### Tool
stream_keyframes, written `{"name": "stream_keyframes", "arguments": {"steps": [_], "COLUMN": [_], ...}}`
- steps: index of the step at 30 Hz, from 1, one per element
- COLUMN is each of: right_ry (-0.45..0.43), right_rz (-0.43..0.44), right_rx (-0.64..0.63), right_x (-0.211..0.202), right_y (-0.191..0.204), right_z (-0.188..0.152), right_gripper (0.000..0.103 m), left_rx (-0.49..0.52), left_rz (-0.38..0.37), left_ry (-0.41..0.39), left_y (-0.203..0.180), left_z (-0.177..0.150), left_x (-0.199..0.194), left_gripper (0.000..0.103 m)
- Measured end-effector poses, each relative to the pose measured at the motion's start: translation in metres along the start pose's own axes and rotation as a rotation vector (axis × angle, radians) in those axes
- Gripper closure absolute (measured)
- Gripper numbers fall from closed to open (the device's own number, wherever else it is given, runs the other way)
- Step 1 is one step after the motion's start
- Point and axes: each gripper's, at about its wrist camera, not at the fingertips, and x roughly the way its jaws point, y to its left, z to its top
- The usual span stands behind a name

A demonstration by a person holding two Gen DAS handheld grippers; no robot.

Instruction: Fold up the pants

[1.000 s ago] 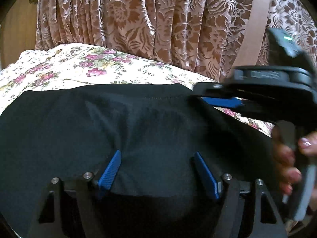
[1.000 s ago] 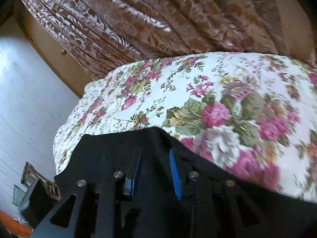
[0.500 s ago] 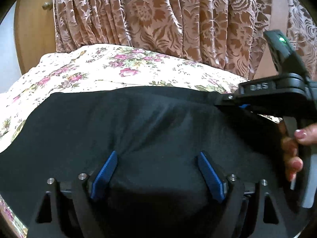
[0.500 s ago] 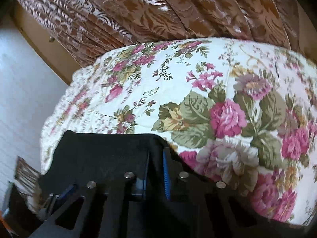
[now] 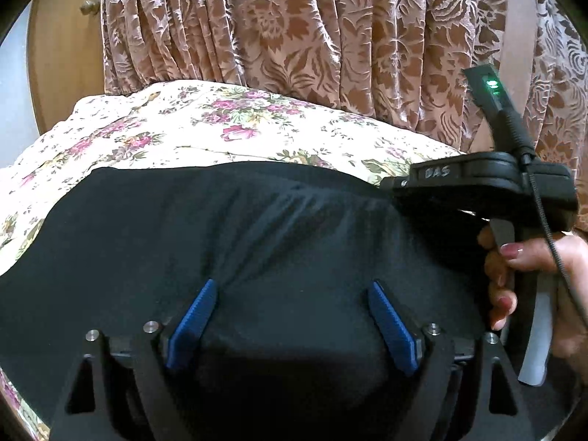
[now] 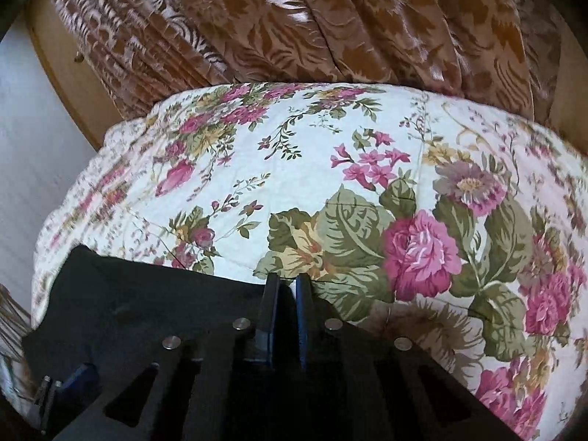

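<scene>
left gripper (image 5: 290, 312): in the left wrist view its blue pads stand wide apart and press on nothing; the jaws have just been opening, with black cloth bulging up between them but not clamped.
pants (image 5: 228, 242): black, spread across the near part of the floral bedspread (image 5: 205, 128), far edge running side to side, diagonal creases rising toward the right corner.
right gripper seen from the left: its black body (image 5: 488, 187) bites onto the pants' far right corner; a hand (image 5: 533, 275) works its trigger.
backdrop: patterned curtain (image 5: 294, 36) behind the bed.
advice from this view: the creases suggest the corner is under pull, so I would take the matching left corner before lifting, or the fold will likely go skewed.
right gripper (image 6: 287, 286): in the right wrist view the fingers are nearly together, only a slit between them; the jaws have been closing onto the pants' edge, and the dark cloth appears pinched there, though how deep the bite is I cannot tell.
pants in this view: the black cloth (image 6: 147, 294) lies left of and under the fingers, its edge meeting the flowers.
risk: a shallow pinch may slip once the cloth is carried over.
next, as I judge it: close the left jaws on cloth, then move both corners together, level.
</scene>
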Motion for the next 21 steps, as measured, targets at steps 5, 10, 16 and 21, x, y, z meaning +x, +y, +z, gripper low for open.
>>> {"name": "stream_keyframes", "arguments": {"steps": [5, 10, 16, 21], "right_ry": [-0.065, -0.108, -0.130, -0.138], "right_rz": [0.040, 0.036, -0.054, -0.140], "right_rx": [0.038, 0.042, -0.014, -0.035], "right_x": [-0.032, -0.071, -0.113, -0.140], "right_y": [-0.006, -0.010, -0.015, -0.031], "right_z": [-0.007, -0.025, -0.058, -0.082], "right_gripper": [0.072, 0.072, 0.072, 0.072], "left_rx": [0.001, 0.002, 0.007, -0.036], "left_rz": [0.001, 0.004, 0.007, -0.032], "left_ry": [-0.008, -0.016, -0.021, -0.016], "left_y": [0.000, 0.000, -0.002, 0.001], "left_z": [-0.001, -0.002, -0.004, 0.000], "left_x": [0.001, 0.000, -0.003, -0.016], "left_gripper": [0.018, 0.018, 0.018, 0.018]}}
